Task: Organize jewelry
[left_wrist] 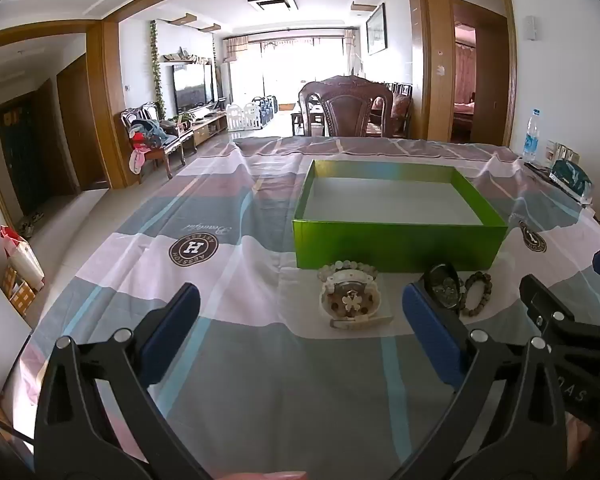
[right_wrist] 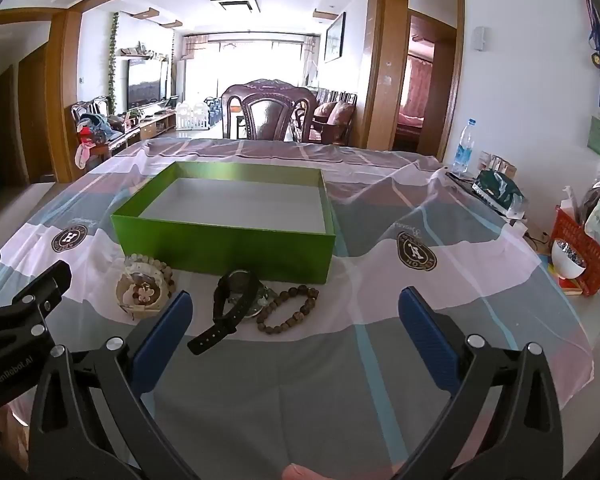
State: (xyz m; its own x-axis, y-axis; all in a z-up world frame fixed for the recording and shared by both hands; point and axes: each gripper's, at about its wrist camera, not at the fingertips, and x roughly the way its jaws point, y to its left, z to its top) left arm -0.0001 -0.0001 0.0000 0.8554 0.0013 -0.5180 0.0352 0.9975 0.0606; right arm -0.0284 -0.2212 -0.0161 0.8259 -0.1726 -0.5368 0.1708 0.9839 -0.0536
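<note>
An open green box [left_wrist: 396, 244] [right_wrist: 224, 248] with a pale bare floor stands on the clothed table. In front of it lie a white watch with a pale bead bracelet [left_wrist: 350, 296] [right_wrist: 142, 290], a black watch [left_wrist: 444, 282] [right_wrist: 236, 300], and a brown bead bracelet [left_wrist: 478, 294] [right_wrist: 288, 310]. My left gripper [left_wrist: 300, 332] is open and empty, just short of the white watch. My right gripper [right_wrist: 296, 332] is open and empty, near the black watch and brown beads.
A striped tablecloth [left_wrist: 220, 264] covers the table. A water bottle [right_wrist: 464, 146], a dark pouch [right_wrist: 496, 192], a red basket [right_wrist: 580, 252] and a white bowl [right_wrist: 566, 258] stand along the right edge. A wooden chair [left_wrist: 346, 108] stands at the far side.
</note>
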